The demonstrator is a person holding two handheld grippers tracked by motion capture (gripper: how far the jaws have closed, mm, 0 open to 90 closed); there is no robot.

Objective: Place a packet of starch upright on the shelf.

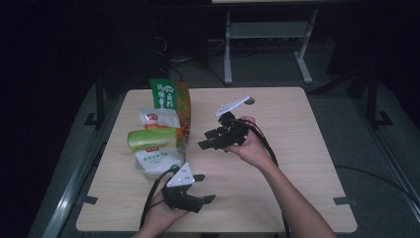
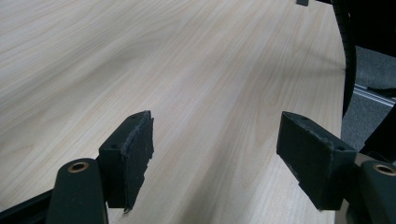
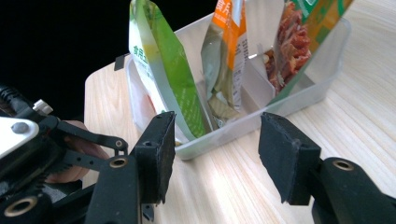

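The right gripper point(image 3: 215, 156) faces a clear plastic bin point(image 3: 299, 95) that stands on the bench point(image 1: 277, 148) toward its left edge, and its fingers point(image 3: 156, 154) are spread wide with nothing between them. Three snack pouches stand upright in the bin: a green pouch point(image 3: 170, 70) nearest the near end, an orange-and-white pouch point(image 3: 226, 60) in the middle, and a taller red-and-green pouch point(image 3: 299, 42) behind a thin divider toward the far edge. The left gripper point(image 1: 195, 191) waits near the front edge of the bench, fingers point(image 2: 133, 158) also wide and empty, pointed at bare wood.

The likely next move is a reach for one of the pouches, and the risks come from how closely they stand. The green and orange pouches lean toward each other, apparently touching near the bottom, though the bin wall blurs that. A wide closing could catch both, or pinch a fold of the neighbour. The film is slick and soft, so a grip low on the body may crush the contents or slide off. The bin looks light and is not held. A sideways pull could drag or tip it, spilling the other pouches toward the left edge. Steadying the bin with the left gripper would reduce that.
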